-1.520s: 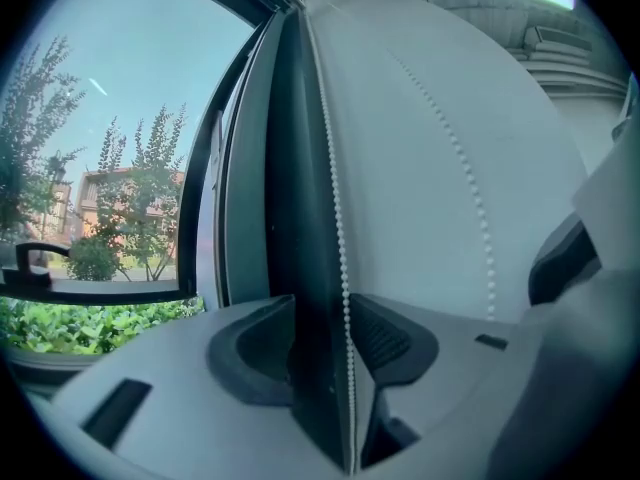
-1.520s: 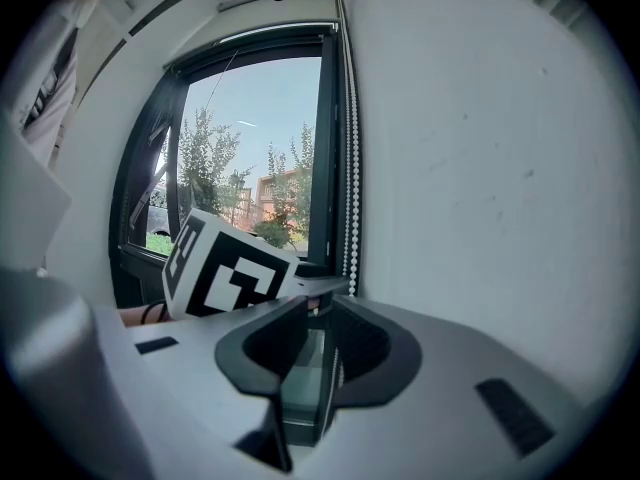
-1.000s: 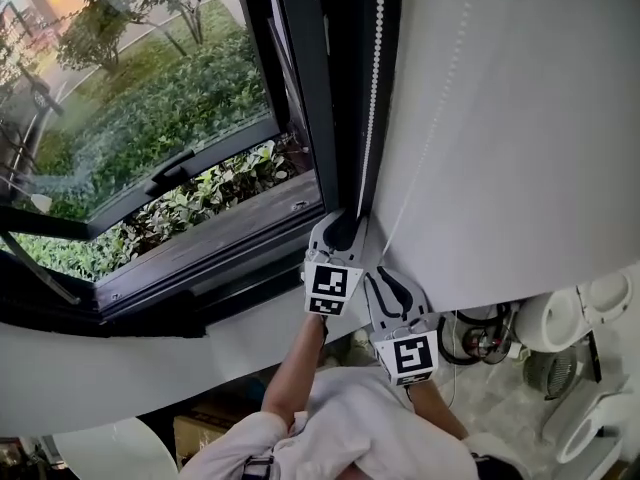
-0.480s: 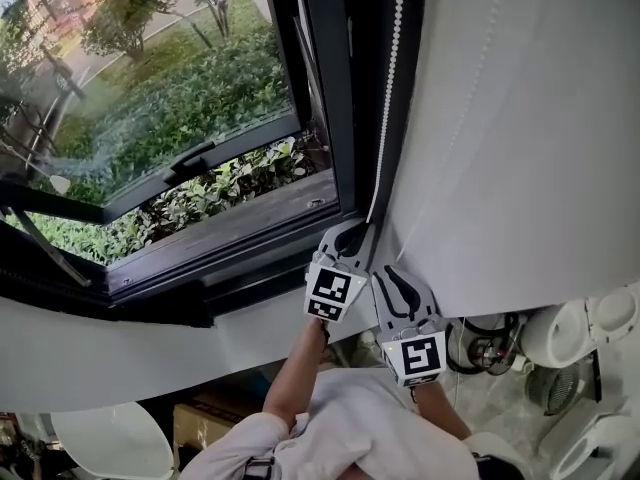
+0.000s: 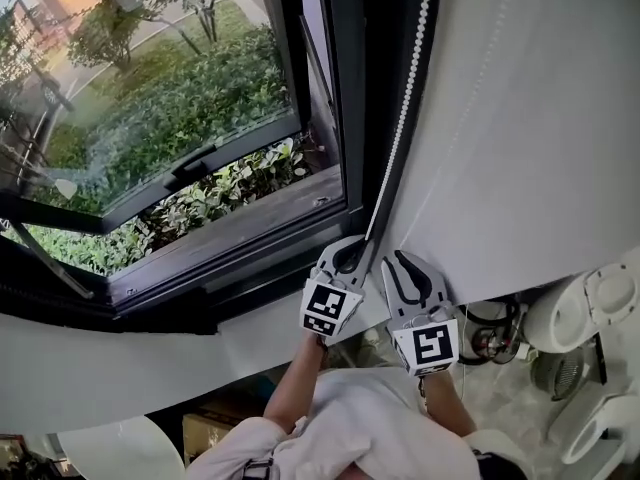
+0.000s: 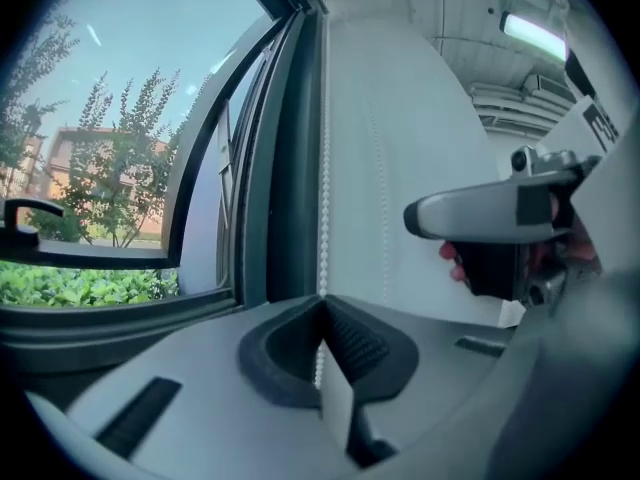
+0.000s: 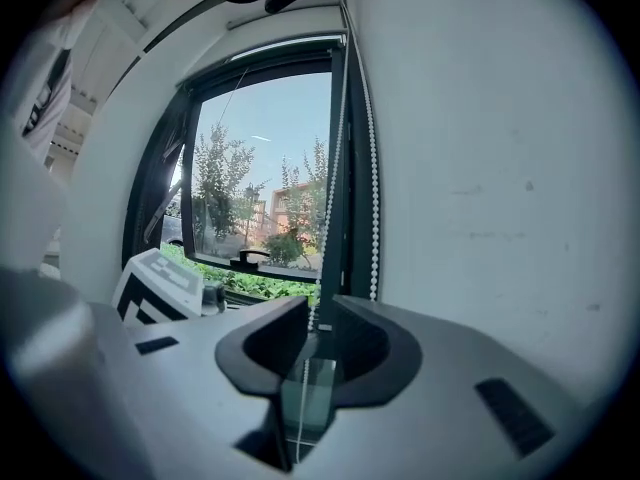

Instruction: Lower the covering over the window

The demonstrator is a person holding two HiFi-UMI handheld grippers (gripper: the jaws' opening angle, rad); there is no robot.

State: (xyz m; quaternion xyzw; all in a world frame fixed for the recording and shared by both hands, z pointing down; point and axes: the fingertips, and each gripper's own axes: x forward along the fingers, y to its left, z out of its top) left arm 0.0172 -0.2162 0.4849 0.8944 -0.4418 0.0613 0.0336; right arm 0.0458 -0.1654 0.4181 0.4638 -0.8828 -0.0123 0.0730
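Note:
A white bead chain (image 5: 405, 108) hangs down the dark window frame (image 5: 345, 88), beside the white wall (image 5: 530, 118). My left gripper (image 5: 352, 243) is shut on the chain's lower end. In the left gripper view the chain (image 6: 322, 168) runs straight down into the closed left gripper (image 6: 321, 303). My right gripper (image 5: 405, 260) is just to the right and slightly lower. It (image 7: 318, 308) stands narrowly open, and a thin strand (image 7: 330, 188) passes loosely through the gap. A second strand (image 7: 372, 188) hangs outside it. The covering itself is not clearly in view.
The window pane (image 5: 150, 98) is tilted open with a black handle (image 5: 195, 168), and green bushes lie outside. A white sill (image 5: 100, 368) runs below. White rounded objects (image 5: 590, 308) and cables (image 5: 485, 338) are on the floor at lower right.
The left gripper's jaws have closed on the bead chain. Both grippers sit a little lower and further right in the head view, and the chain slants more.

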